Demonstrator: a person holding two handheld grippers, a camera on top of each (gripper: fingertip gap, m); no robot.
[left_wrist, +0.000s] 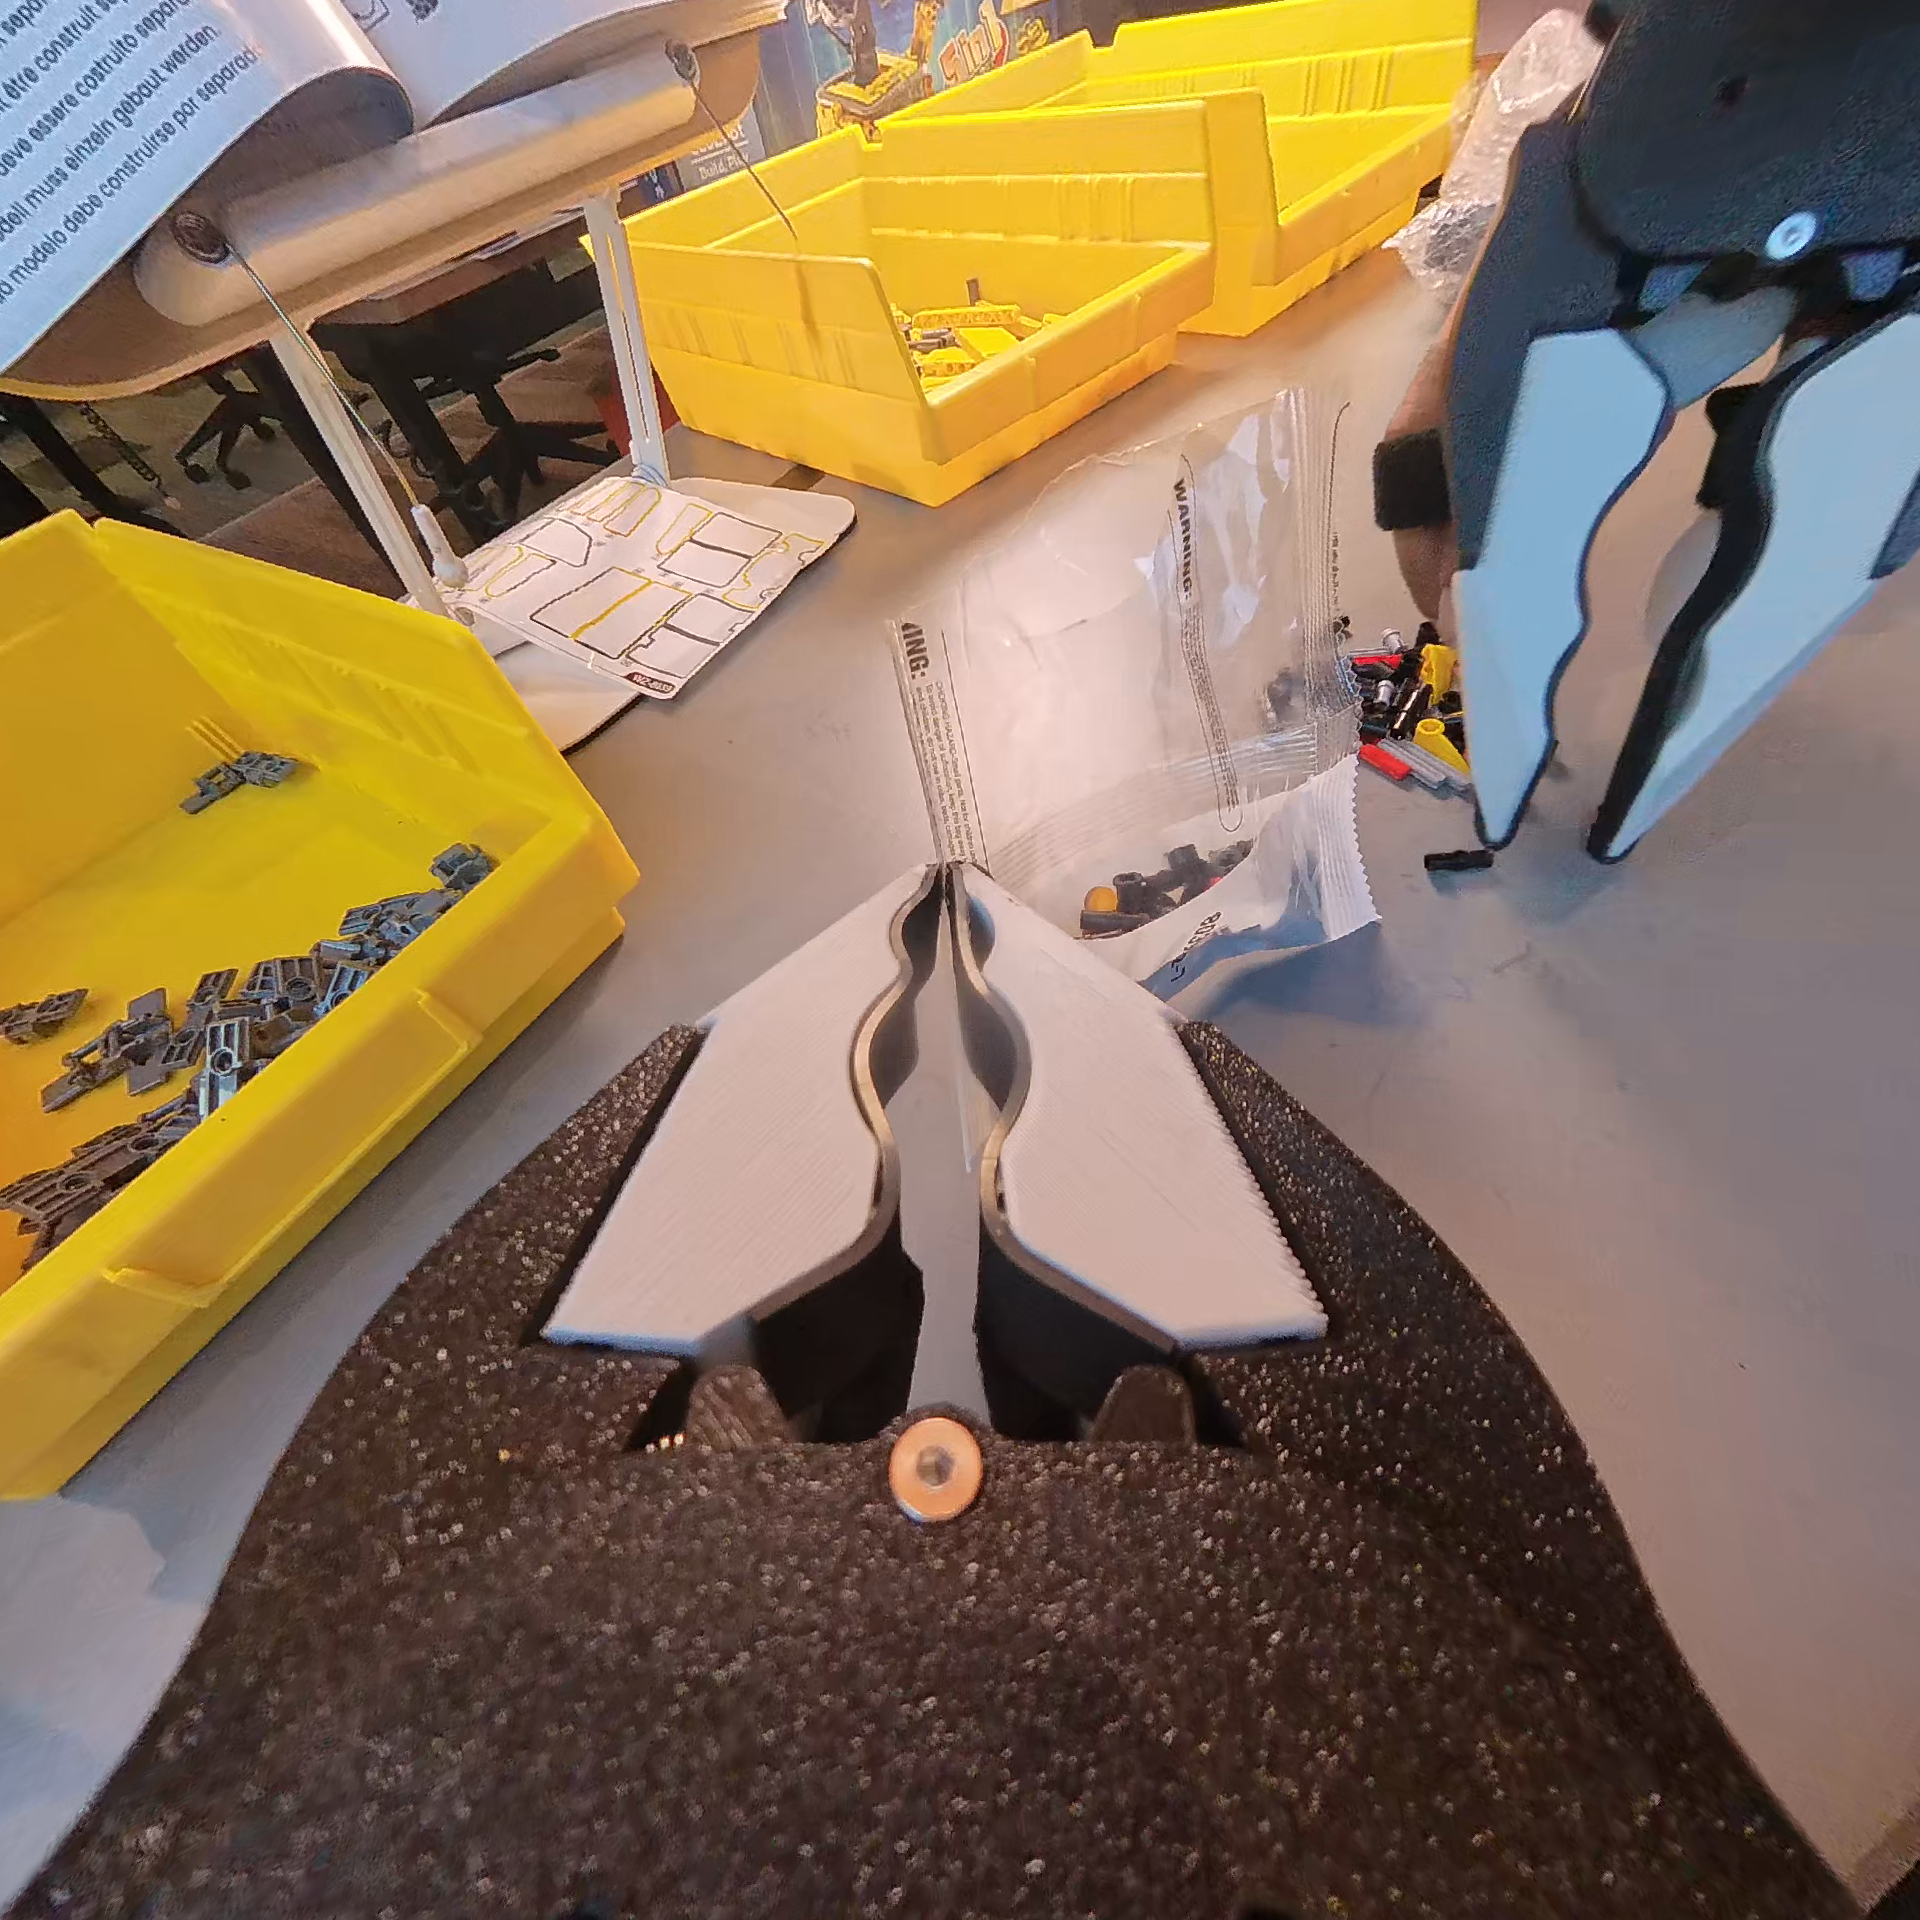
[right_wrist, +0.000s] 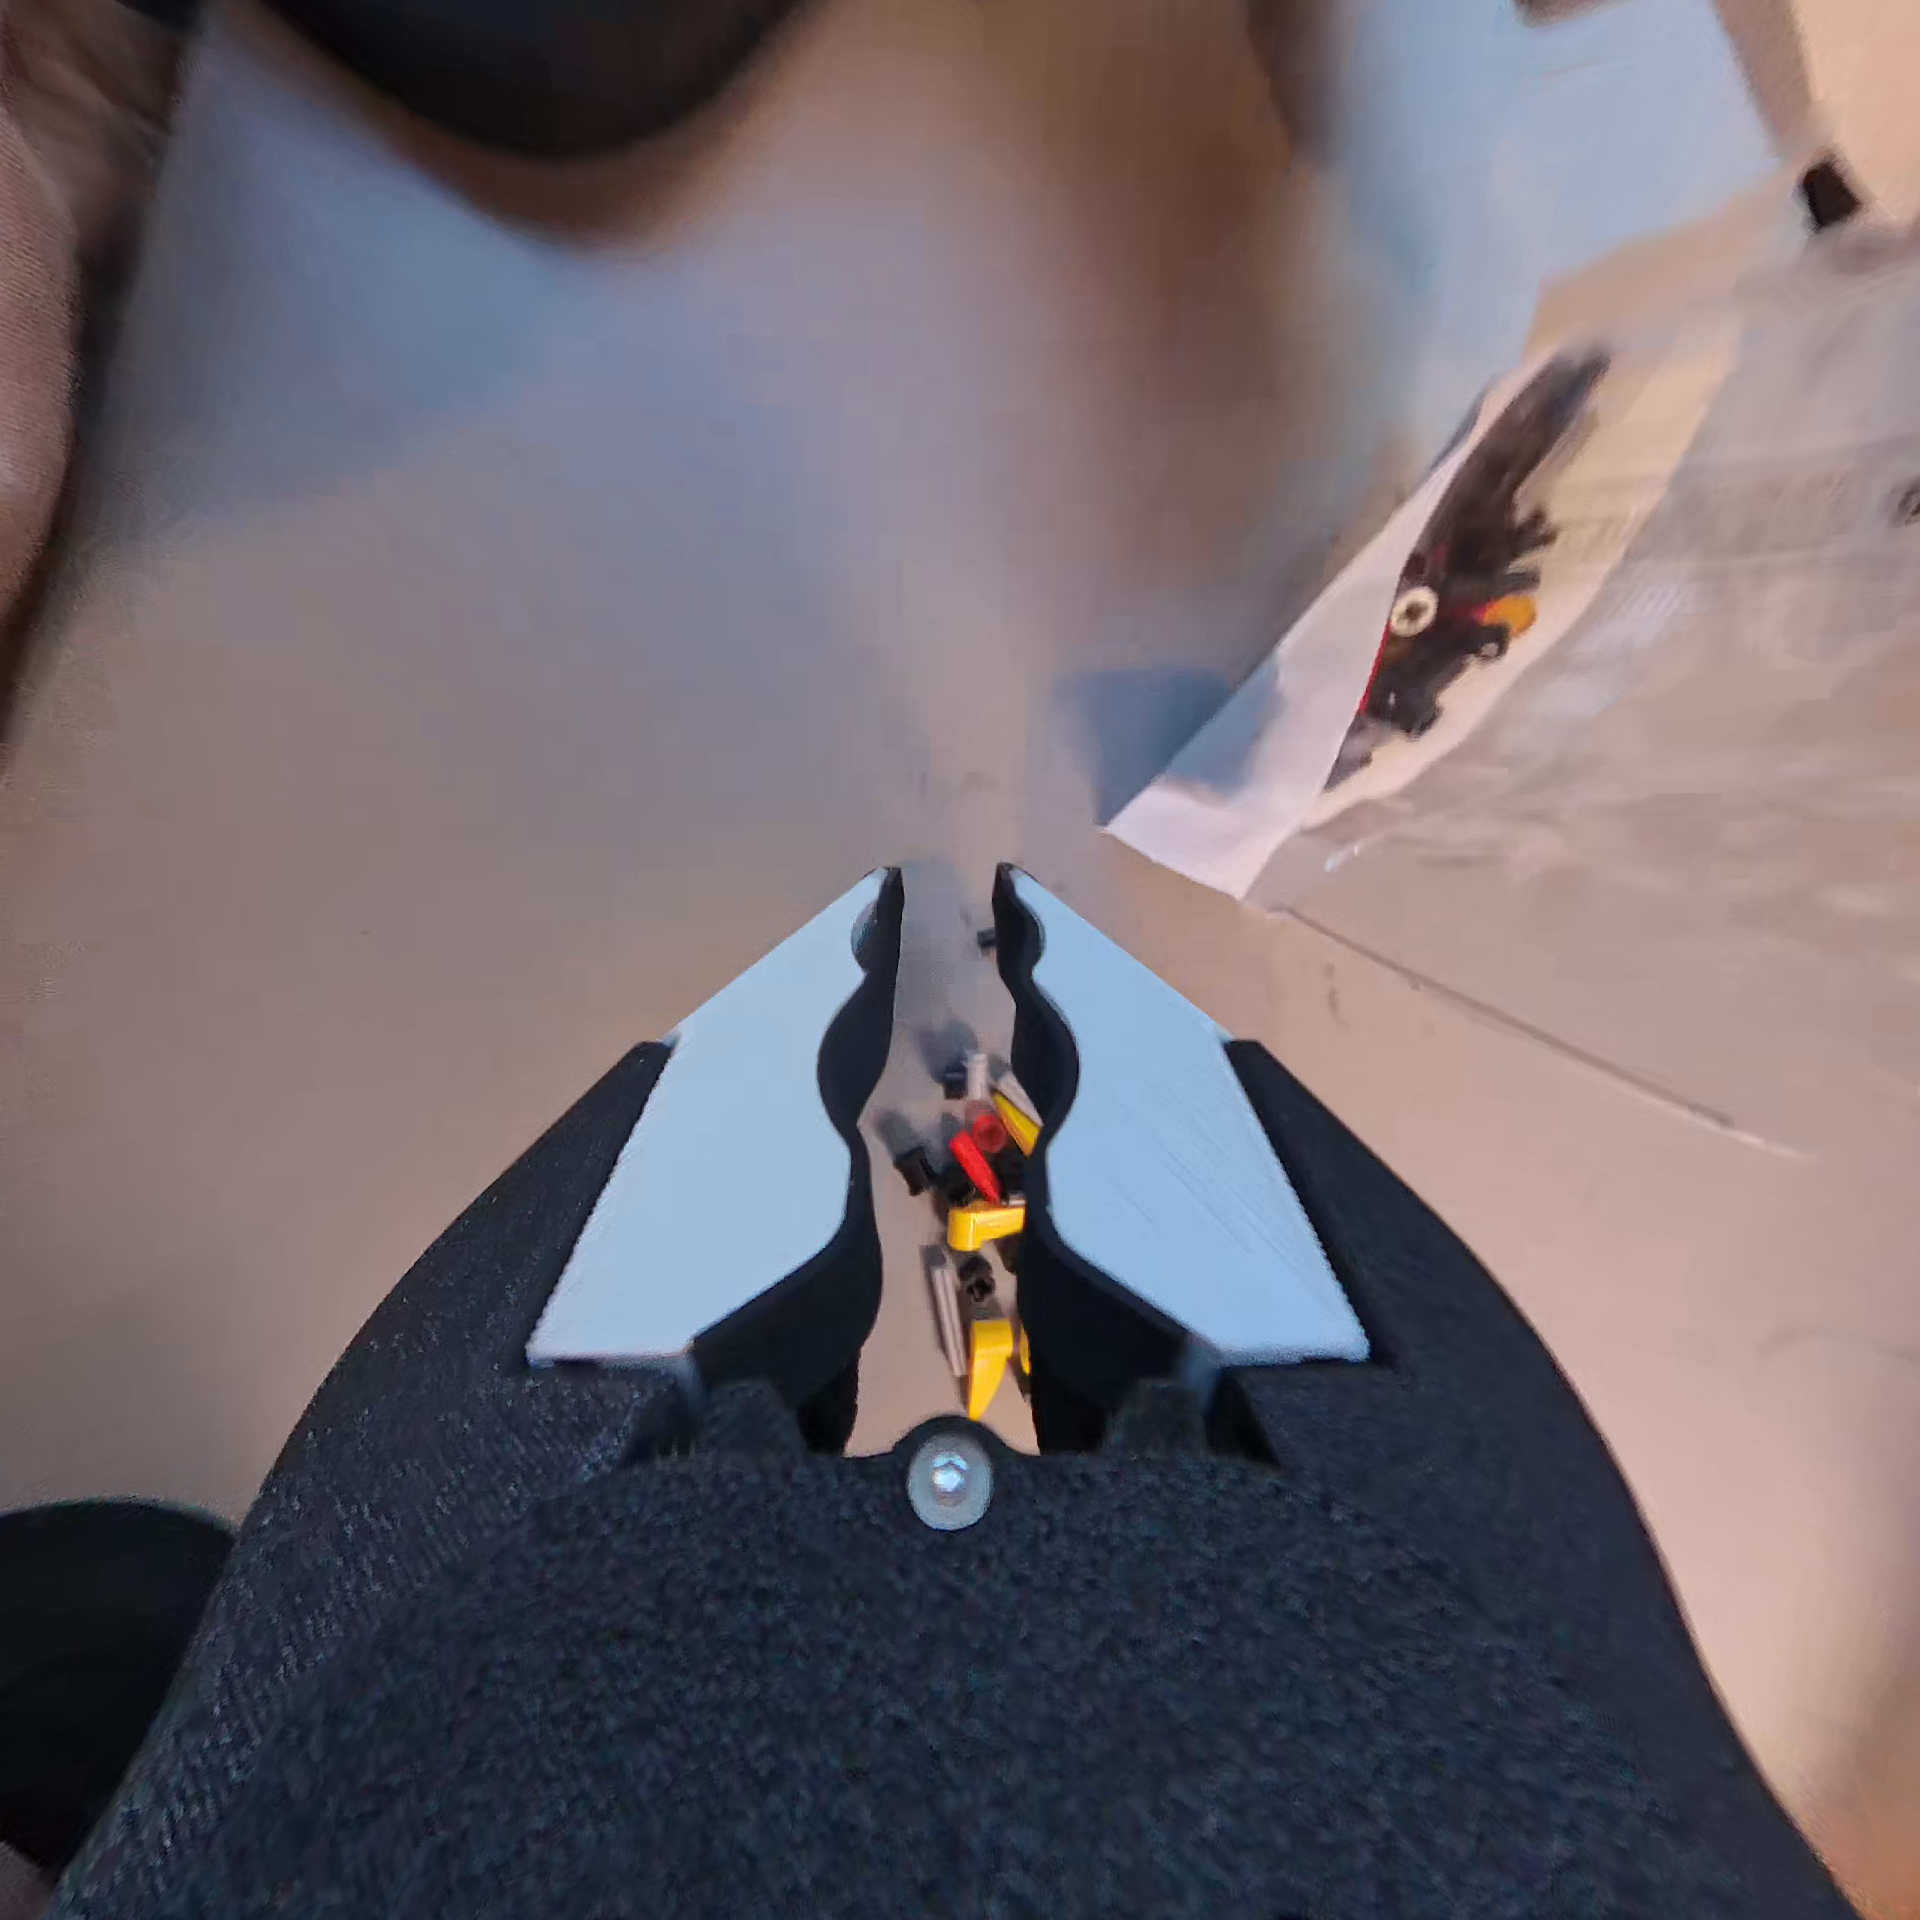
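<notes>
left gripper (left_wrist: 951, 878) pinched tight on clear plastic bag (left_wrist: 1122, 665) of small bricks, lifted edge. right gripper (left_wrist: 1548, 831) slightly parted, empty, over loose red, yellow, black pieces (left_wrist: 1403, 707) on grey table (left_wrist: 1558, 1143). likely risk: bag slipping, spilling more pieces.

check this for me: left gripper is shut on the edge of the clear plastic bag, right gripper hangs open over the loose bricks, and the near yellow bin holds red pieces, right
Not quite. The left wrist view shows the near yellow bin holding grey pieces, not red. The rest stands: the left gripper is shut on the edge of the clear plastic bag, and the right gripper hangs open over the loose bricks.
</notes>
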